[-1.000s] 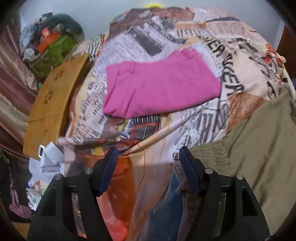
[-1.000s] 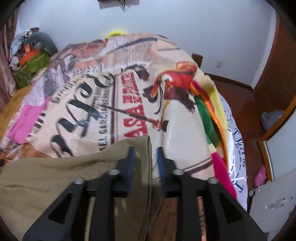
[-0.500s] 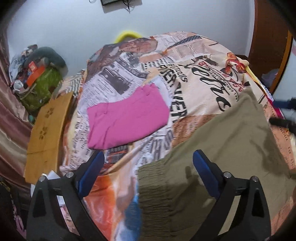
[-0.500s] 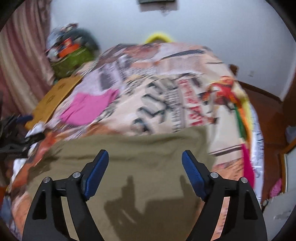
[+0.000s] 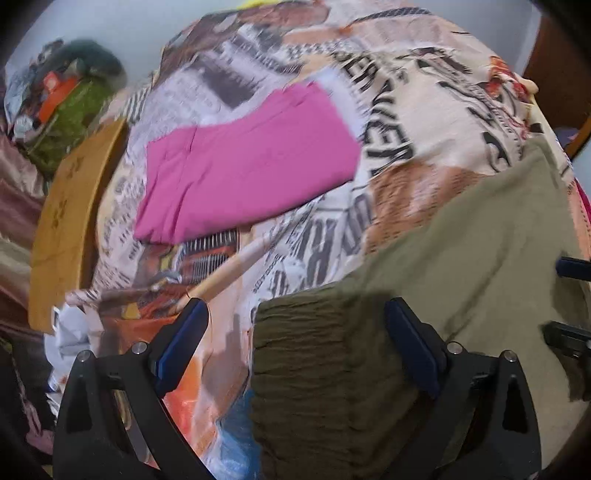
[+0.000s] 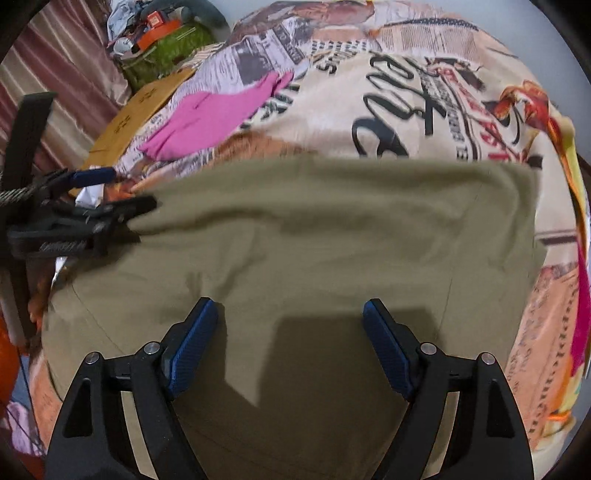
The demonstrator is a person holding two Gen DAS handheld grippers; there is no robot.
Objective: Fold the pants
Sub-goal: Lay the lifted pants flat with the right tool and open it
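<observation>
Left gripper point(image 5: 293, 332): jaws spread wide, holding nothing. Directly between them and just ahead sits the gathered, crinkled end of the olive pants point(image 5: 461, 266), darker than the rest; looks like an elastic waistband. Judgement: the jaws are lined up over that end so they can pinch it for a fold.

Right gripper point(image 6: 290, 334): jaws also wide, empty. Olive cloth fills the space between and ahead of them, laid mostly flat on the bed point(image 6: 424, 85) with a few soft ridges. Shadow of the tool falls on the cloth under the jaws. Left of these jaws, at the pants' far-left edge, the other gripper shows side-on; whether it touches the cloth there I cannot tell.

The pants lie broadside, one end toward each gripper. Likely spread flat so both ends can be taken at once. No crisp fold is visible; fold seems early or between stages.

Beyond the pants, ahead-left of both jaws: a pink garment point(image 5: 243, 162), folded flat, apart from the olive cloth. Probably set aside as finished.

Farther left: a tan cardboard panel point(image 5: 66, 221) off the bed's edge, then a heap of green and orange stuff point(image 6: 166, 33) against a pinkish curtain point(image 6: 62, 70).

Writing: the bedspread is printed like newsprint and posters. Large black script ahead of the right jaws, not readable whole. Ahead of the left jaws, block letters that might read "VER"; blurred.
</observation>
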